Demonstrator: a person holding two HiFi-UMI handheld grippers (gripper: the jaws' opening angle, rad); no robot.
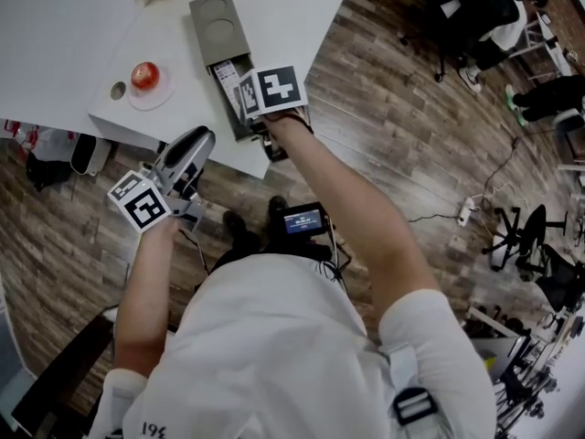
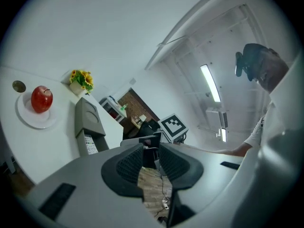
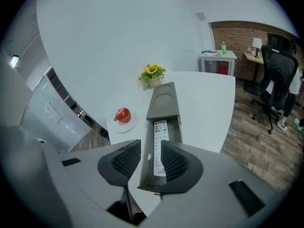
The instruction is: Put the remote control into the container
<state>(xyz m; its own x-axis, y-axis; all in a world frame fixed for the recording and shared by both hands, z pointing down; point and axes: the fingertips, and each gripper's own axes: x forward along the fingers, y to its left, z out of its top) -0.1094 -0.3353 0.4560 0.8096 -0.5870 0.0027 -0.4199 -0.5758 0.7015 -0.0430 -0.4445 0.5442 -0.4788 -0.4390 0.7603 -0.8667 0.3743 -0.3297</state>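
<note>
The remote control (image 3: pixel 160 133) is slim and white, with rows of small coloured buttons. It lies flat and face up, lengthwise in the open drawer of the container (image 3: pixel 163 102). The container is a long grey box whose cover has two round recesses. It lies on the white table (image 3: pixel 209 103), and the drawer end seems to reach the table's near edge.

Office: swivel chairs (image 3: pixel 278 77), white desks (image 3: pixel 219 55).
</note>
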